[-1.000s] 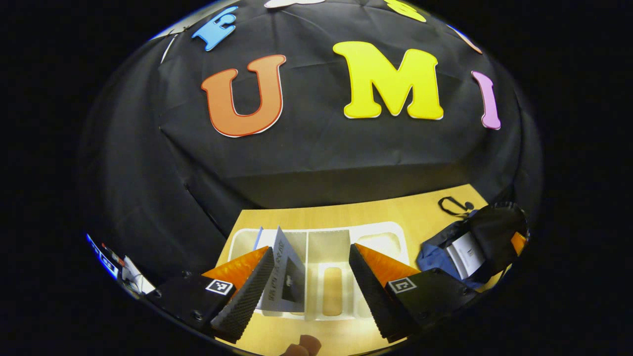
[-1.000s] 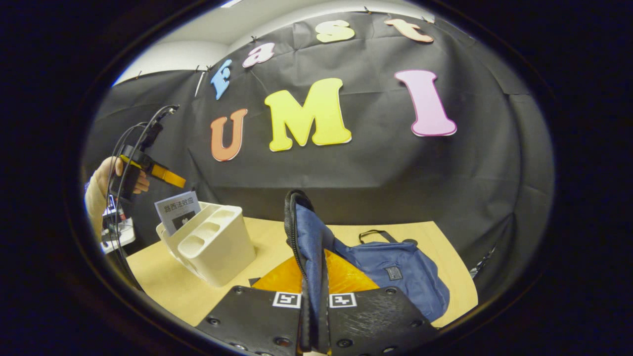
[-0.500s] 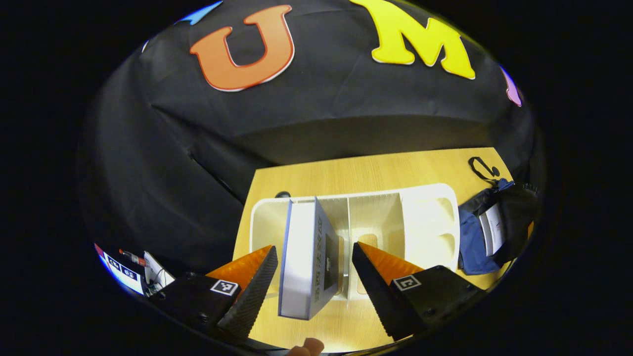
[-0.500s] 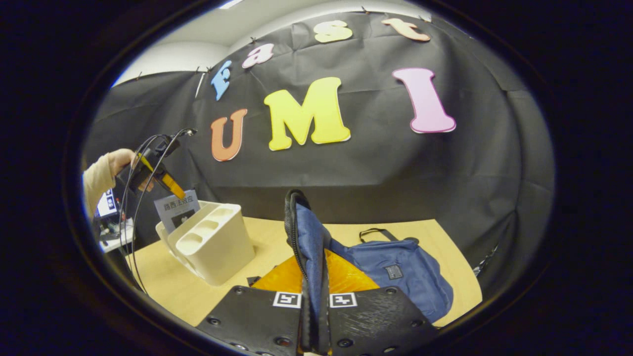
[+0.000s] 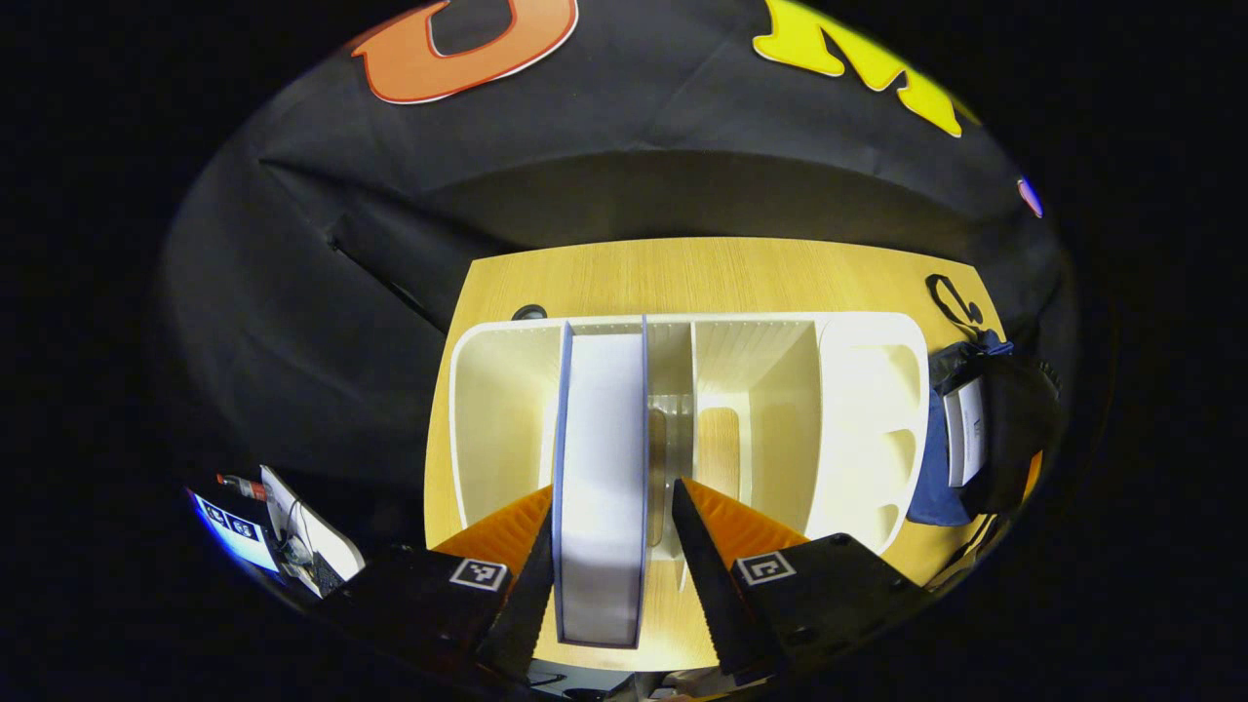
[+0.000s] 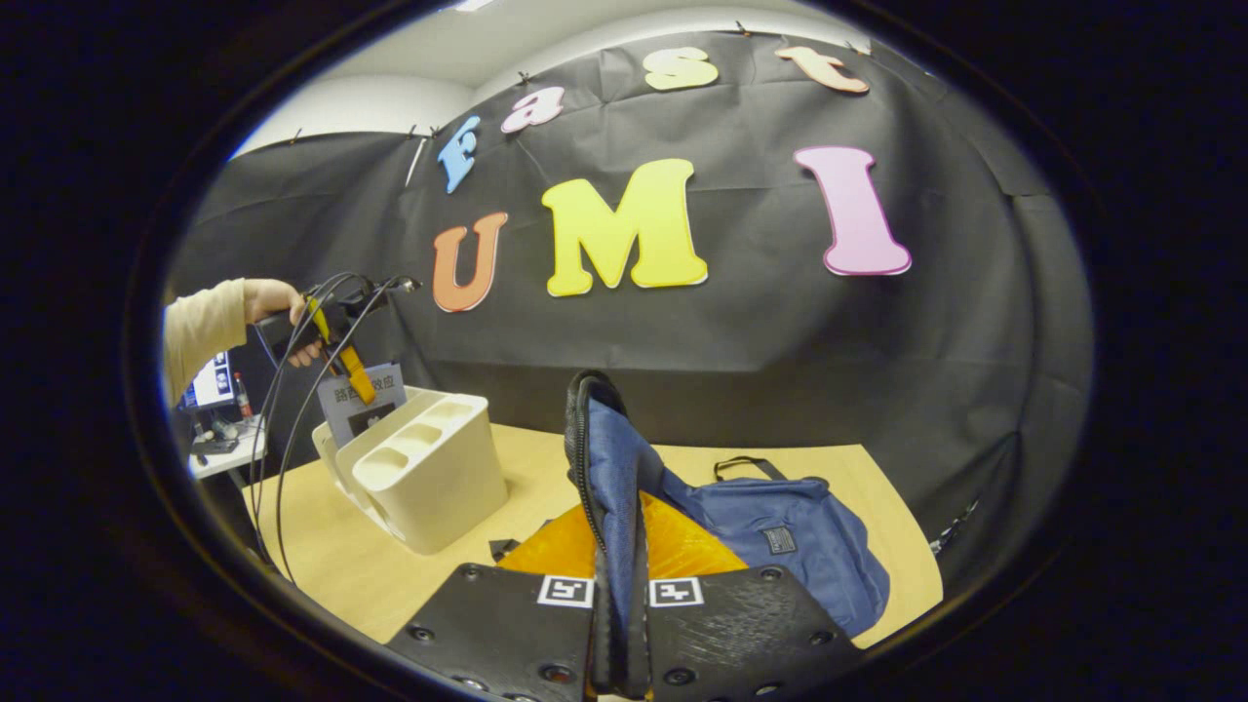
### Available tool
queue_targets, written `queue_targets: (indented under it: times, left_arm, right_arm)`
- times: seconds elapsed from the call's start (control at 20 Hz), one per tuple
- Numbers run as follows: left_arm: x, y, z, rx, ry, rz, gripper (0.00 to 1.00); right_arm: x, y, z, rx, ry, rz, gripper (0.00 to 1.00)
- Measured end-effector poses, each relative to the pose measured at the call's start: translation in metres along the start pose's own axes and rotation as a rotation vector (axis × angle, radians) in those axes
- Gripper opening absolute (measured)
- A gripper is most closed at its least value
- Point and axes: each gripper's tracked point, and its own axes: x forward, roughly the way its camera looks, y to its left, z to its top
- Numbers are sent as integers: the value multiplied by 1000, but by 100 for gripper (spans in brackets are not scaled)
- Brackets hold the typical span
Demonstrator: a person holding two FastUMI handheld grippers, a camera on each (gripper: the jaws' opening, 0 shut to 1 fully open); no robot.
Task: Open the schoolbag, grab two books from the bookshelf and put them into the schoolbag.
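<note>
The left tongs [image 5: 604,575] stand open around the top edge of a book [image 5: 600,468], which stands in the bookshelf [image 5: 868,419]. The right tongs [image 6: 617,634] are closed on the schoolbag [image 6: 770,536] edge, right of the bookshelf on the surface [image 5: 682,278].

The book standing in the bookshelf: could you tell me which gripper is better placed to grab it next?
Left. The left gripper is open and straddles the book in the bookshelf, while the right gripper is shut on the schoolbag flap, holding it open.
</note>
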Motion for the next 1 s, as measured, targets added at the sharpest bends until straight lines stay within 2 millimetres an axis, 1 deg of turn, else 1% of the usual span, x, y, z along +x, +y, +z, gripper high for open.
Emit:
queue_targets:
  times: [0.05,0.1,0.15,0.2,0.3,0.35,0.45,0.6,0.65,0.7,0.75,0.8,0.85,0.9,0.95,1.0]
  left_arm:
    - [1,2,-1,1,6,6,69]
    - [1,2,-2,-4,12,7,66]
    - [-2,0,-3,-14,9,0,63]
    - [-3,-5,-4,-24,6,-16,55]
    - [-8,-11,-9,-51,-2,-28,49]
    - [-12,-6,-11,-53,-11,-5,43]
    - [-24,-5,-12,-66,-50,-16,44]
    - [-48,-10,-18,-80,-112,-50,43]
    - [-59,-10,-19,-72,-143,-55,42]
    - [-71,-11,-14,-57,-204,-50,42]
    - [-84,-9,-11,-39,-252,-43,42]
    - [-97,-11,-7,-28,-300,-38,45]
    - [-110,-16,-7,-5,-338,-37,41]
    - [-123,-19,-7,11,-369,-36,44]
    - [-135,-23,-6,28,-391,-26,41]
    - [-147,-25,-3,46,-420,-11,41]
  right_arm:
    - [0,-1,-2,11,6,3,6]
    - [0,-1,-3,19,9,6,9]
    - [0,0,-2,19,8,9,6]
    - [0,-1,0,17,5,7,6]
    - [0,-1,-1,20,5,11,6]
    - [0,-1,-1,25,5,12,6]
    - [1,-2,-1,32,7,13,6]
    - [0,-6,1,48,2,12,6]
    - [1,-7,1,55,0,12,9]
    - [1,-8,1,60,2,14,6]
    - [2,-9,1,68,5,13,6]
    - [3,-11,0,79,10,14,6]
    - [5,-11,-1,88,15,17,6]
    - [5,-12,-1,98,19,21,6]
    - [5,-11,-2,102,22,23,6]
    - [5,-12,-2,101,23,26,6]
